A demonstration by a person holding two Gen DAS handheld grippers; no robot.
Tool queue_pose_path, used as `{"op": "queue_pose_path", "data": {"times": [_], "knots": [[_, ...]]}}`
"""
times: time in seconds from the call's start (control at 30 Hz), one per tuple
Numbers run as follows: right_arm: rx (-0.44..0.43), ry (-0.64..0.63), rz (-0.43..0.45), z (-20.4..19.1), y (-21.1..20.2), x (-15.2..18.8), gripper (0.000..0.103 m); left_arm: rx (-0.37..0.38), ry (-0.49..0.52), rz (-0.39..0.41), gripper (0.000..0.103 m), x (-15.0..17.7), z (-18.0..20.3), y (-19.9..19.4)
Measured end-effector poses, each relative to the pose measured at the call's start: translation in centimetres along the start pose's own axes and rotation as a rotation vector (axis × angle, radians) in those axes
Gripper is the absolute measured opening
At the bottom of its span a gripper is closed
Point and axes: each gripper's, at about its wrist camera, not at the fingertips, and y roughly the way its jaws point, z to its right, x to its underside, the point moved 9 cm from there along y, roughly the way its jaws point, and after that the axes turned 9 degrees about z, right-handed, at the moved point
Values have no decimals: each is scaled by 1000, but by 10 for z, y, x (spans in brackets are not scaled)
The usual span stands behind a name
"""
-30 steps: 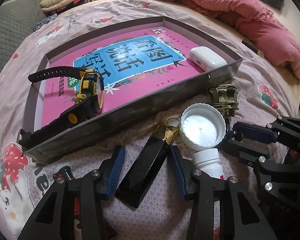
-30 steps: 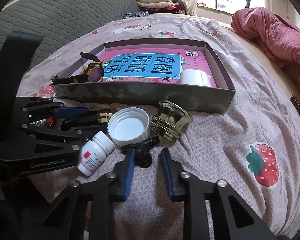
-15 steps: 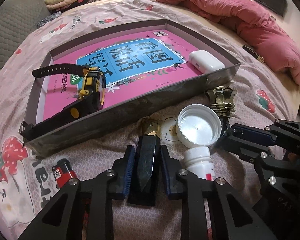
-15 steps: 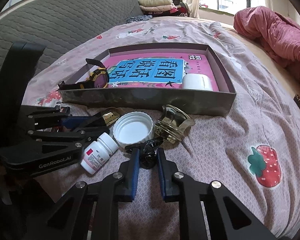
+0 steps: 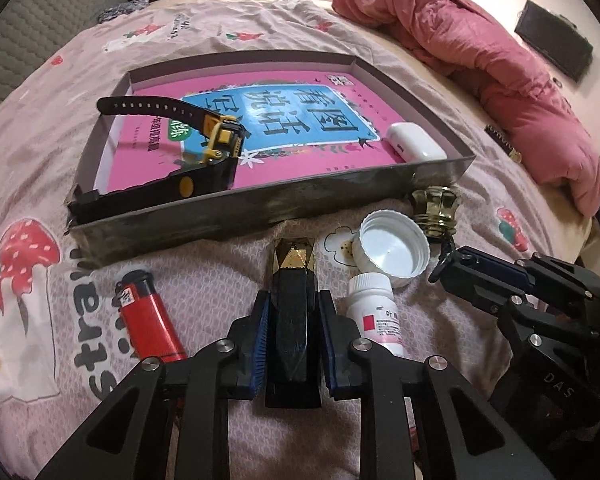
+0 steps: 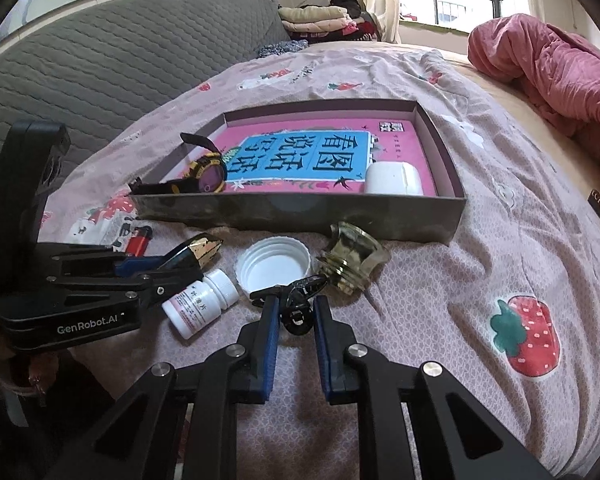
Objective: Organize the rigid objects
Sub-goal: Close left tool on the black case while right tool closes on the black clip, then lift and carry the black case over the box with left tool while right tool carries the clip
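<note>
My left gripper [image 5: 293, 308] is shut on a black faceted bar with a gold tip [image 5: 293, 280], which also shows in the right wrist view [image 6: 198, 250], just above the bedsheet. My right gripper [image 6: 294, 312] is shut on a small black clip [image 6: 298, 300] beside a gold glass knob [image 6: 354, 260]. A shallow grey box [image 5: 236, 216] in front holds a pink book [image 5: 300, 120], a black-and-yellow watch [image 5: 216, 148] and a white earbud case [image 5: 416, 146].
On the sheet lie a white jar lid [image 5: 392, 246], a white pill bottle [image 5: 376, 312] and a red lighter [image 5: 148, 316]. A pink duvet [image 5: 480, 52] is heaped at the far right. A grey quilted headboard [image 6: 100, 68] stands at the left.
My left gripper closed on the black bar and turned it straight. My right gripper closed on the black clip. Both views have risen a little.
</note>
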Motion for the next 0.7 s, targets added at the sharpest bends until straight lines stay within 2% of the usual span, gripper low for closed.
{"op": "queue_pose_path", "data": {"times": [0.3,0.7], "knots": [[-14,22,7,1,-2,-1,17,-4,-22,21,23,-2,-4,-9],[-13,-21,50,-8,-14,-10,17,5,-39,52,23,-7,2,-26]]}}
